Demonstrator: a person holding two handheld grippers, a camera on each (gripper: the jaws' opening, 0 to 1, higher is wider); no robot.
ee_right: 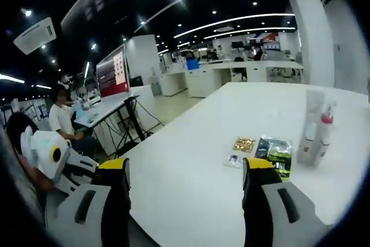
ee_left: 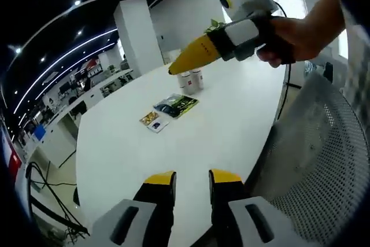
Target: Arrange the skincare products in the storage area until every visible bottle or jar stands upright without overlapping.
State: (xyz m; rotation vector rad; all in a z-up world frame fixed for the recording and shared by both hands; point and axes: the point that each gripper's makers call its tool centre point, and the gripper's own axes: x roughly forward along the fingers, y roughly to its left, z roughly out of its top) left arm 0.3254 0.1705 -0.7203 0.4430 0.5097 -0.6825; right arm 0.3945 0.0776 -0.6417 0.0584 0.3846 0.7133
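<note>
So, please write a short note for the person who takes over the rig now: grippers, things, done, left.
Left gripper: open, empty, low over the near edge of the white table.
Right gripper: open, empty, held in a hand above the table, near the bottles.
Bottles: upright, close together at the far side of the table. Whether they touch, I cannot tell.
Flat packets: lying beside the bottles.
Done: nothing gripped yet; the bottles already stand.
Left: probably check the spacing of the bottles; see to the flat packets if they count.
</note>
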